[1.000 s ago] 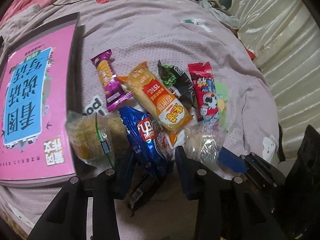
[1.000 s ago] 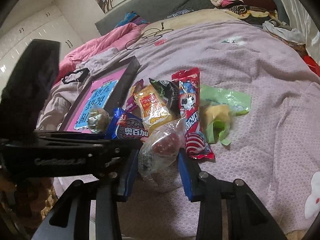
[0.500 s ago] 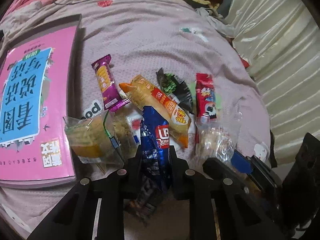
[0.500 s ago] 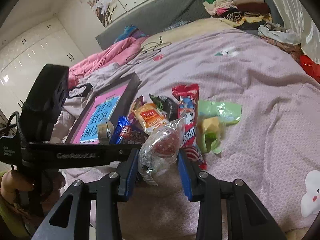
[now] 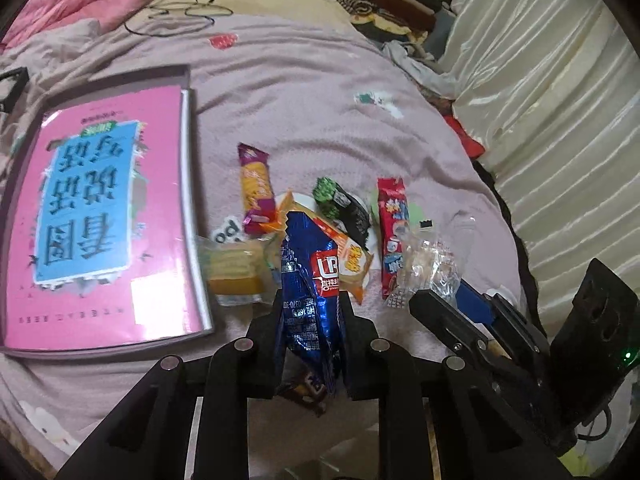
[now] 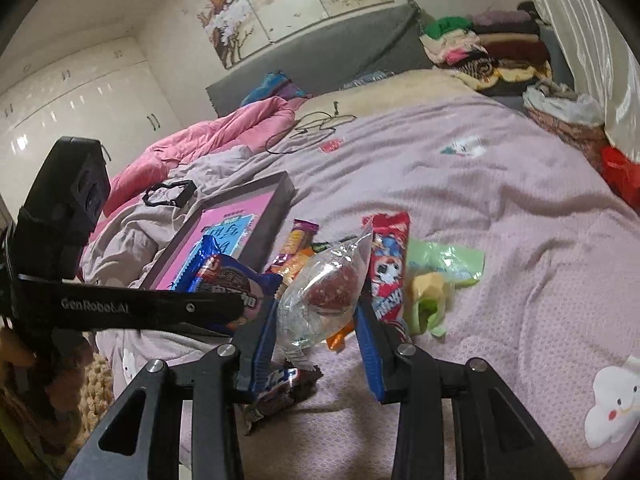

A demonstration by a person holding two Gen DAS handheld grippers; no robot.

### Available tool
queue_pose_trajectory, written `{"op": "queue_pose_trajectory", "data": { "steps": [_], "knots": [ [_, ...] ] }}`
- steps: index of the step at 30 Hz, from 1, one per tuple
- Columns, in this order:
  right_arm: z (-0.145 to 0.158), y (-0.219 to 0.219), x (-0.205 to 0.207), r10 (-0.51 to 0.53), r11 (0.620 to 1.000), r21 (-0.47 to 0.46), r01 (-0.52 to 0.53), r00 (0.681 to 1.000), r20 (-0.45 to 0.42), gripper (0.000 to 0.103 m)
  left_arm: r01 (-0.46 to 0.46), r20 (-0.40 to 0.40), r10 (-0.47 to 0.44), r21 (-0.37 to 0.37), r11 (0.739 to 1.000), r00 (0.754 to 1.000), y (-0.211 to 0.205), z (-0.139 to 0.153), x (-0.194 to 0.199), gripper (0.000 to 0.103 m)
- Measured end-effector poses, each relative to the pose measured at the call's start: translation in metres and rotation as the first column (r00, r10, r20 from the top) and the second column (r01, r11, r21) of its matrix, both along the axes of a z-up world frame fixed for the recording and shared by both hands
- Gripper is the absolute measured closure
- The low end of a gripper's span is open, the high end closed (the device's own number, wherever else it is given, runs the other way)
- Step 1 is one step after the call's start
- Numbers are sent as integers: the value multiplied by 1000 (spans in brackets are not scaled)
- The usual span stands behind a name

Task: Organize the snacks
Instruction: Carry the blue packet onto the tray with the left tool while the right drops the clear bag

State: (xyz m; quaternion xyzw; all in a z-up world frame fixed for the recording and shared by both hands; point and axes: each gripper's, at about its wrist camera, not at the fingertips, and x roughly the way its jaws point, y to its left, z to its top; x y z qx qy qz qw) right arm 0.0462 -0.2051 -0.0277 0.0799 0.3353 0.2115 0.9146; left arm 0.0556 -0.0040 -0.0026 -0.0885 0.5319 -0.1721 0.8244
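- The left gripper (image 5: 310,320) is clamped on a blue biscuit packet (image 5: 310,280); the packet stands upright between the jaws, its top edge reaching up in front of the orange snack packet (image 5: 348,256)
- The right gripper (image 6: 316,332) is clamped on a clear bag with a red-brown round snack (image 6: 328,292) inside, the blue pads pressing its two sides
- On the pinkish-lilac bedspread (image 5: 320,92) lie a purple cracker packet (image 5: 256,188), a black and green pea packet (image 5: 340,208) and a red cartoon-print packet (image 5: 392,236), side by side
- A clear-wrapped yellow cake (image 5: 236,276) sits just beside the pink book (image 5: 104,216), which rests in a dark tray (image 6: 276,208)
- A pale green wrapper (image 6: 448,264) lies to the right of the red packet
- A dark packet (image 6: 280,388) lies on the bedspread below the right gripper's left jaw
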Motion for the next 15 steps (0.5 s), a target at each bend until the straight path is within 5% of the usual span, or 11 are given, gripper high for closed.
{"op": "queue_pose_trajectory", "data": {
  "steps": [15],
  "knots": [
    [18,49,-4,111,993,-46,-108,992,58,64,-126,97,125,10,992,987,68,30,-12,81]
  ]
}}
